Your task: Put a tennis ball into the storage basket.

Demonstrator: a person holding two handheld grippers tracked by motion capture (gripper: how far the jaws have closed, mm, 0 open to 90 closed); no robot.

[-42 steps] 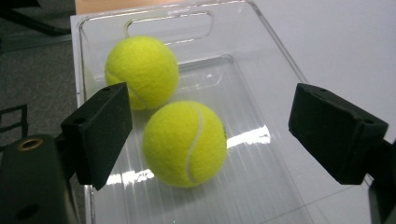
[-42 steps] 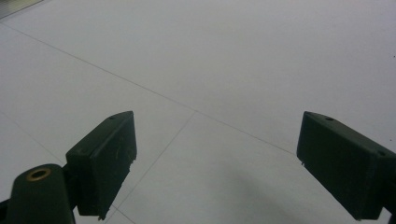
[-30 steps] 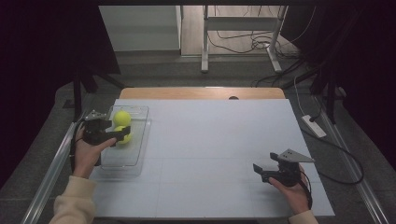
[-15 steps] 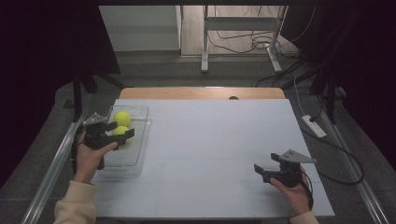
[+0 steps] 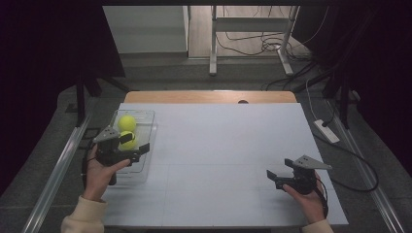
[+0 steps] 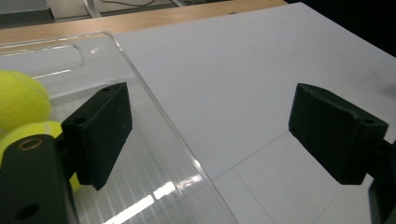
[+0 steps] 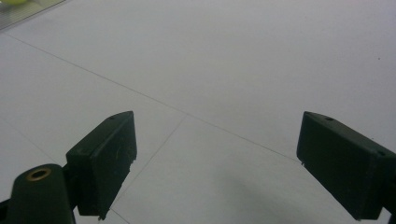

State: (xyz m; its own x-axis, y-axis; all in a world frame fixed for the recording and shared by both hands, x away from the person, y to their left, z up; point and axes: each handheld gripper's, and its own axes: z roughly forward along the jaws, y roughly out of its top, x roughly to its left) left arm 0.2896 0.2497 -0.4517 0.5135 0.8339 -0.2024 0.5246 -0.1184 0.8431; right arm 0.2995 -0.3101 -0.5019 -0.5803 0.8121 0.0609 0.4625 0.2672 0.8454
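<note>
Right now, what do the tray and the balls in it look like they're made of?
Tray: clear hard plastic by the look, glossy; the table shows through and its ribbed floor glints. Balls: yellow-green, matte and fuzzy, likely felt-covered tennis balls.

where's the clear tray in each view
High view: the clear tray sits on the table's left side, holding two yellow balls, with the left gripper over its near end.
Left gripper view: it covers the lower left, its rim running between the jaws.
Right gripper view: a corner of it shows at the top left.
Shared landmark: the white table top.
</note>
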